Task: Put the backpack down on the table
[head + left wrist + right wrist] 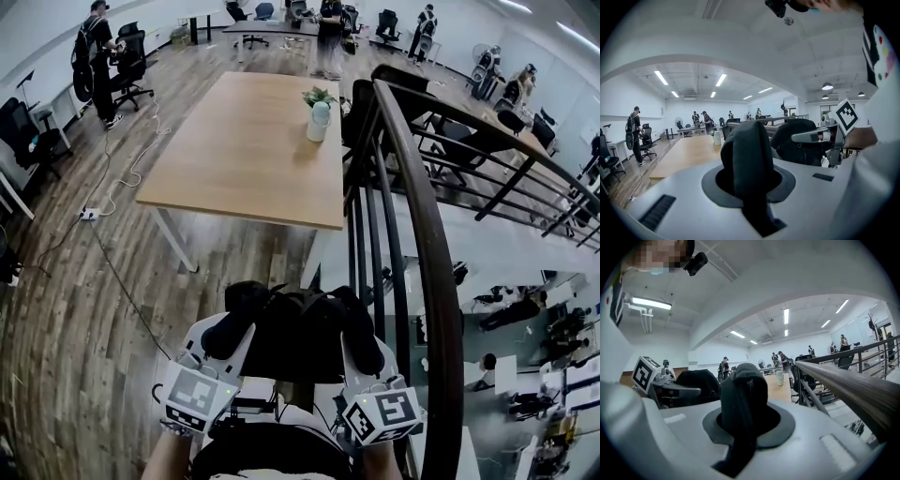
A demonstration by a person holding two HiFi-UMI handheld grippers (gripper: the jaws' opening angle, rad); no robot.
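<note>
A black backpack (298,336) hangs in front of me by its two shoulder straps. My left gripper (228,335) is shut on the left strap (744,157), which fills the gap between its jaws. The right strap (742,397) is pinched the same way by my right gripper (362,345). In the left gripper view the backpack's body (799,146) shows to the right, with the right gripper (820,136) beside it. A long wooden table (246,150) stands ahead, some way off, and the backpack is in the air short of its near edge.
A white vase with a green plant (319,114) stands near the table's far right side. A dark stair railing (424,234) runs close on my right. Cables (112,202) trail over the wood floor at left. Office chairs and several people stand at the back.
</note>
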